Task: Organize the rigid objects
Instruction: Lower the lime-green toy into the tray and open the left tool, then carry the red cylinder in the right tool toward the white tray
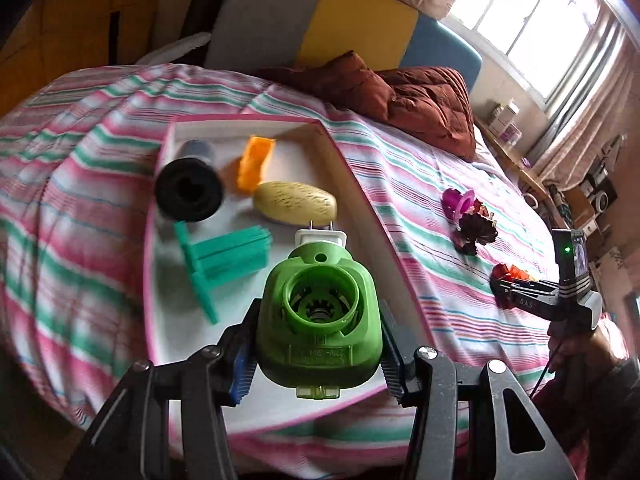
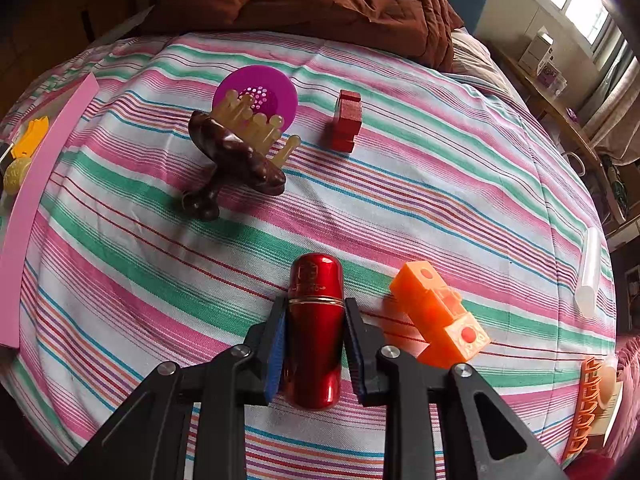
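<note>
My left gripper (image 1: 318,332) is shut on a green plug-in device (image 1: 318,320) with a white two-pin plug, held above the near end of a pink-rimmed white tray (image 1: 320,148). In the tray lie a black cylinder (image 1: 188,188), an orange piece (image 1: 256,164), a yellow oval soap-like bar (image 1: 296,202) and a teal ribbed piece (image 1: 224,260). My right gripper (image 2: 314,336) is shut on a red metallic capsule-shaped bottle (image 2: 314,332) at the striped bed cover. It also shows at the right edge of the left wrist view (image 1: 516,288).
On the striped cover (image 2: 440,184) lie a brown scalp massager (image 2: 236,156), a purple perforated disc (image 2: 256,92), a dark red block (image 2: 346,120), an orange block toy (image 2: 440,316), a clear tube (image 2: 588,272) and an orange clip (image 2: 586,408). A brown quilt (image 2: 340,4) lies at the back.
</note>
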The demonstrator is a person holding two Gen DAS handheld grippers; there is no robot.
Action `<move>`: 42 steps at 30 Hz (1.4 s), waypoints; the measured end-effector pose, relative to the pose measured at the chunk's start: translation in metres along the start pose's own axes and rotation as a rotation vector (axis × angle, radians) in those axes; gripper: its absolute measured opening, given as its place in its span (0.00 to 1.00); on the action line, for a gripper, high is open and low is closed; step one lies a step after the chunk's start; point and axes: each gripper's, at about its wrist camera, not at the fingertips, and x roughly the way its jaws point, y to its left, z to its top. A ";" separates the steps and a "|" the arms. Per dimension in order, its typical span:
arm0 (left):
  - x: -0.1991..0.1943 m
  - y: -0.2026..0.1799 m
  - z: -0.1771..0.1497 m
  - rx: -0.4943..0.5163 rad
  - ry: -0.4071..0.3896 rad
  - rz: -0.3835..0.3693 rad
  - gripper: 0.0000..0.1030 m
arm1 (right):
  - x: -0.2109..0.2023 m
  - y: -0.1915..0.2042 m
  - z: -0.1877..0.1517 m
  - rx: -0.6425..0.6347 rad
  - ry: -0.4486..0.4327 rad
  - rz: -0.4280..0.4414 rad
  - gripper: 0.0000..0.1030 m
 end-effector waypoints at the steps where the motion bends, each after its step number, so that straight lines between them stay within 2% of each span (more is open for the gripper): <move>1: 0.006 -0.003 0.006 0.000 0.011 -0.007 0.51 | -0.001 0.000 0.000 0.000 0.000 0.000 0.25; 10: 0.065 -0.005 0.043 -0.010 0.122 0.037 0.51 | 0.000 0.002 0.001 -0.002 0.000 0.001 0.25; 17: 0.090 -0.007 0.061 0.018 0.103 0.100 0.51 | 0.006 0.001 0.007 -0.002 0.000 0.001 0.25; 20: 0.092 -0.007 0.063 0.031 0.105 0.088 0.51 | 0.006 0.001 0.007 -0.001 0.000 0.001 0.25; 24: 0.088 -0.008 0.061 0.035 0.097 0.073 0.52 | 0.006 0.002 0.008 -0.002 0.000 0.001 0.25; 29: 0.072 -0.012 0.057 0.063 0.052 0.063 0.59 | 0.006 0.002 0.008 -0.002 0.000 0.001 0.25; 33: 0.057 -0.013 0.054 0.070 0.016 0.070 0.59 | 0.006 0.002 0.008 -0.003 0.000 0.001 0.25; 39: 0.029 -0.016 0.042 0.107 -0.062 0.143 0.59 | 0.004 0.004 0.008 -0.007 -0.001 -0.002 0.25; 42: 0.018 -0.018 0.034 0.112 -0.089 0.174 0.67 | 0.002 0.007 0.007 -0.009 -0.001 -0.005 0.25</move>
